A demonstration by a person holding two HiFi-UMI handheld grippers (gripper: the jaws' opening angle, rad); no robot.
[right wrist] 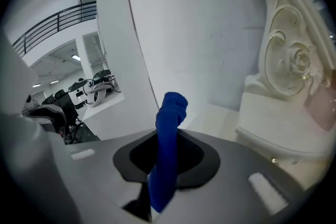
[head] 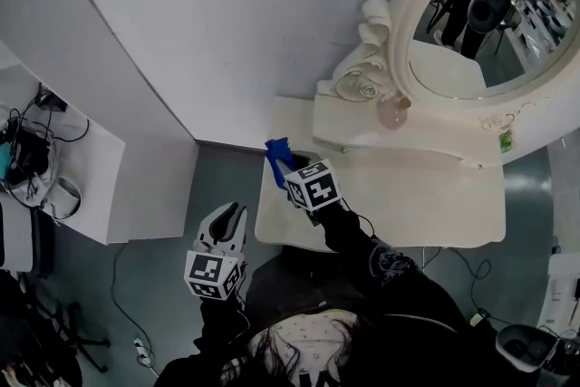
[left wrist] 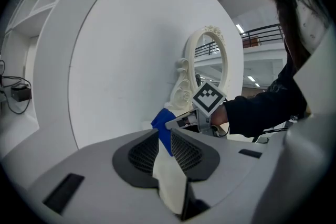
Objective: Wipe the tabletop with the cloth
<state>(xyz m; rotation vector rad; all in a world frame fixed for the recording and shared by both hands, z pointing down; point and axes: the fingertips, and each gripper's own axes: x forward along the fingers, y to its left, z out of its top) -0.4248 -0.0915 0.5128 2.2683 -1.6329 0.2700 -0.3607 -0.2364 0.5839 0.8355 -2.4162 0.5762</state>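
A blue cloth (head: 276, 151) sticks up bunched from my right gripper (head: 283, 163), which is shut on it above the left end of the cream dressing table (head: 426, 195). In the right gripper view the cloth (right wrist: 170, 113) stands between the jaws of the right gripper (right wrist: 168, 136), its free end above them. My left gripper (head: 227, 215) hangs lower left, off the table and over the grey floor. It points at the table's left front corner. In its own view the left gripper (left wrist: 164, 136) is open by a narrow gap with nothing in it; the cloth (left wrist: 161, 122) shows beyond.
An oval mirror (head: 480, 14) in an ornate cream frame stands on a raised shelf (head: 408, 136) at the table's back. A pink object (head: 394, 111) hangs under the frame. A curved white wall (head: 227, 23) runs behind. A white desk with cables (head: 36, 149) is at far left.
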